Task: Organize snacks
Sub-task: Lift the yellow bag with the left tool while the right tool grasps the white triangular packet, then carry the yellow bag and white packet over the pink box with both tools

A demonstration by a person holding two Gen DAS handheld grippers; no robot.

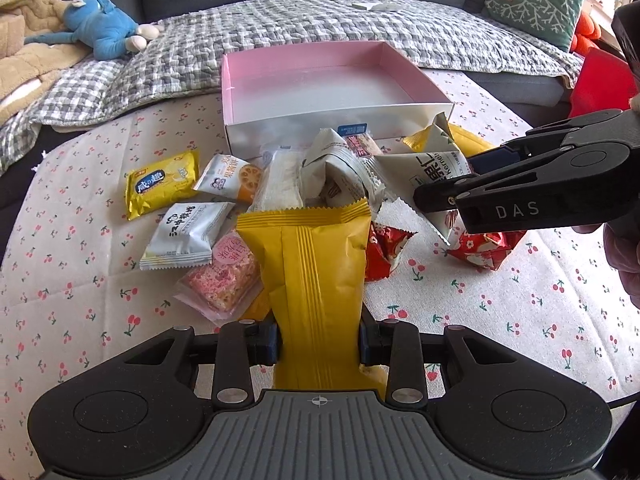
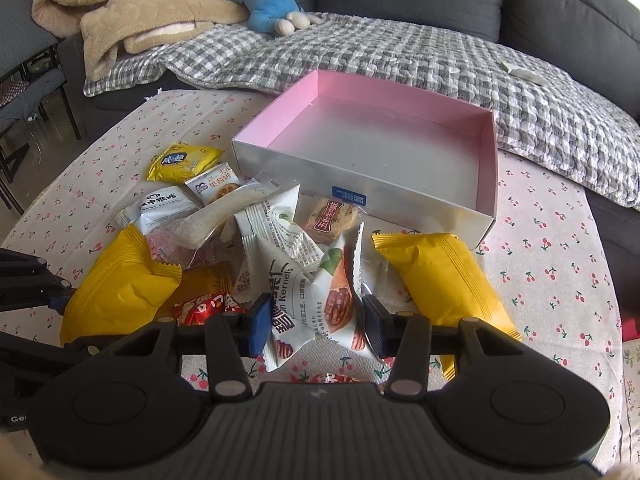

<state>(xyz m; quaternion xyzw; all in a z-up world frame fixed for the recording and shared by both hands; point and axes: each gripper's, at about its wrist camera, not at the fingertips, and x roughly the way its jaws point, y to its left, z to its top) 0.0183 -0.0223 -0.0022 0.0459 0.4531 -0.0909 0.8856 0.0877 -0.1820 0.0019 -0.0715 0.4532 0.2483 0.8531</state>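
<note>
- The left hand-held gripper (image 1: 319, 346) has its fingers closed on a yellow packet (image 1: 316, 264), which sticks up between the blue pads and hides part of the pile behind it.
- The right hand-held gripper (image 2: 316, 320) is clamped on a white nut packet (image 2: 320, 300) with walnuts printed on it; seen from the left wrist, that packet (image 1: 432, 176) hangs from the fingers above the right side of the pile.
- The box (image 2: 490, 168), pink inside and white outside, sits open on the far side of the table (image 2: 560, 280), just beyond the snacks.
- The loose snacks lie in a heap near the box's front wall: a small yellow pack (image 1: 162, 184) at the far left, a white pack (image 1: 186, 236) just beside it, a pink bar (image 1: 224, 280) nearer, and red wrappers (image 1: 386, 248) to the right.
- A second yellow packet (image 2: 444, 280) lies flat on the cloth to the right of the nut packet, near the box's corner.
- A brown biscuit pack (image 2: 332, 216) rests against the box's front wall.
- Behind the table runs a sofa with a checked blanket (image 2: 400, 60), and a blue plush toy (image 2: 268, 4) lies at its far left.
</note>
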